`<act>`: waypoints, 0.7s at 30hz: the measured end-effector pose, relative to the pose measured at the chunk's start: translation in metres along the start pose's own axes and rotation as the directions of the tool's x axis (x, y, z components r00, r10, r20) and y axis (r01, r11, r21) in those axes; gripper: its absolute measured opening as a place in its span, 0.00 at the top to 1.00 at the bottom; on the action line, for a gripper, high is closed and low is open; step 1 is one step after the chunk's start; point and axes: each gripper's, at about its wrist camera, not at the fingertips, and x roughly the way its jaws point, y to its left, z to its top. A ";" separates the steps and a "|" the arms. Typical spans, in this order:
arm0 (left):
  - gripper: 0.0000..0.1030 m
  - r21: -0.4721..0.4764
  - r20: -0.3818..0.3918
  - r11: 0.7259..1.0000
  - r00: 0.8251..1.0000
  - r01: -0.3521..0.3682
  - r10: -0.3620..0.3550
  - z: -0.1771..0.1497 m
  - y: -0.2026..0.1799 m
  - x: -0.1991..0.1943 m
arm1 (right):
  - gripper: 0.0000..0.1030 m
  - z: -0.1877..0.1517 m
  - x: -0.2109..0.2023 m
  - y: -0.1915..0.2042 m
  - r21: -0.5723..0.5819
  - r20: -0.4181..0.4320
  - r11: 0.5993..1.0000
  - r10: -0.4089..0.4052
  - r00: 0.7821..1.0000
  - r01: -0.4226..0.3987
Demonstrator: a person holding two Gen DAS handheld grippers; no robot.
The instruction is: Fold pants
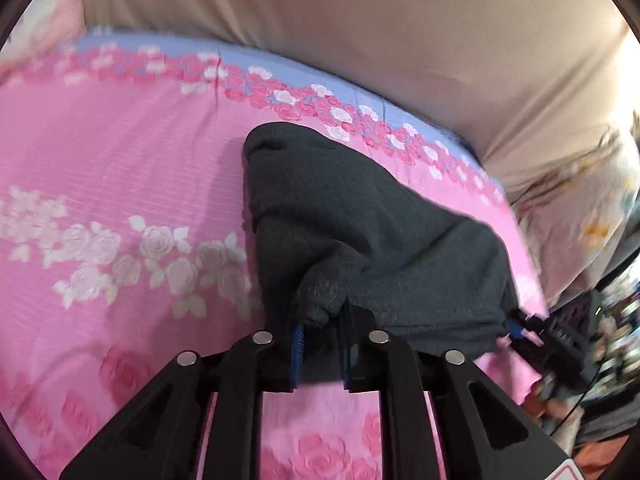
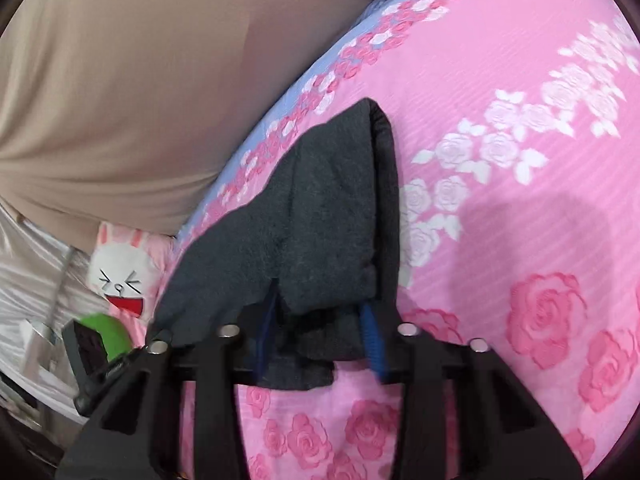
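Note:
The dark grey pants point(image 1: 360, 216) hang as a folded bundle over the pink rose-print bedspread point(image 1: 120, 168). My left gripper point(image 1: 322, 344) is shut on the near edge of the pants, fabric bunched between its blue pads. In the left wrist view my right gripper point(image 1: 520, 330) grips the bundle's right corner. In the right wrist view the pants point(image 2: 320, 216) stretch away from my right gripper point(image 2: 320, 332), which is shut on their near edge. The left gripper point(image 2: 100, 352) shows at the lower left there, holding the other corner.
A beige padded headboard point(image 1: 400, 32) runs along the bed's far side. A blue strip with roses point(image 1: 280, 76) borders the bedspread. A white rabbit plush pillow point(image 2: 120, 276) lies beside the bed. A floral pillow point(image 1: 580, 208) sits at the right.

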 end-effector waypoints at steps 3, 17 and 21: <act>0.90 -0.058 0.063 0.994 0.994 0.095 -0.091 0.015 0.021 -0.029 | 0.93 0.017 -0.030 0.055 -0.099 0.073 0.985 0.150 0.986 -0.143; 0.40 -0.089 0.099 0.996 0.995 -0.024 0.033 -0.020 0.048 -0.090 | 0.37 -0.031 -0.034 0.047 -0.229 0.061 0.960 -0.150 0.987 0.161; 0.27 -0.062 0.201 0.995 0.976 -0.077 0.088 0.013 0.032 -0.101 | 0.33 0.003 -0.021 0.059 -0.252 0.087 0.959 -0.110 0.990 0.129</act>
